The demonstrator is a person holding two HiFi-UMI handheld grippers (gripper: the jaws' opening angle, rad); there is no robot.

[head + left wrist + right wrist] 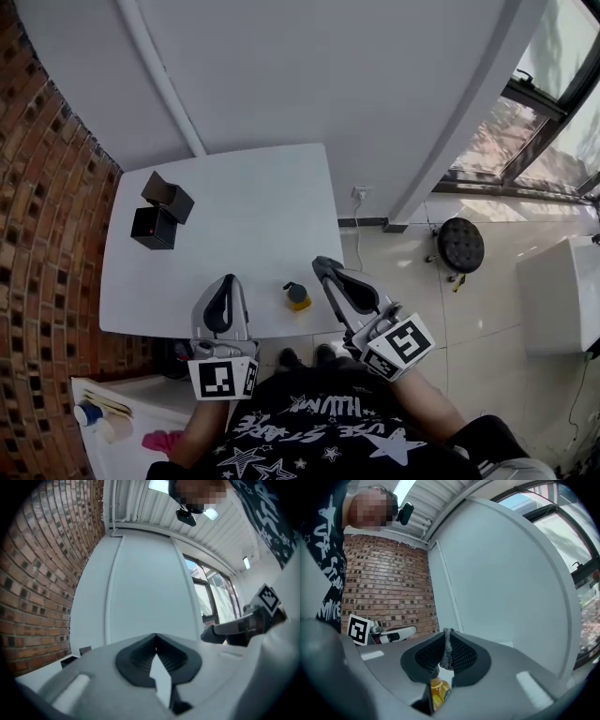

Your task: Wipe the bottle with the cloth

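Observation:
A small bottle [297, 296] of yellow liquid with a dark cap stands upright near the front edge of the white table [244, 206]. My right gripper [321, 264] hovers just right of it, shut on a strip of grey cloth [446, 651]; in the right gripper view the bottle [439, 691] shows below the jaws. The cloth cannot be made out in the head view. My left gripper [228, 279] is over the table's front edge, left of the bottle and apart from it. Its pads [140, 656] meet at the tips with nothing between them.
Two black boxes [161, 214] sit at the table's left side. A brick wall [37, 187] runs along the left. On the floor, a black stool [460, 244] stands to the right, and a white bin [112, 412] with small items lies at lower left.

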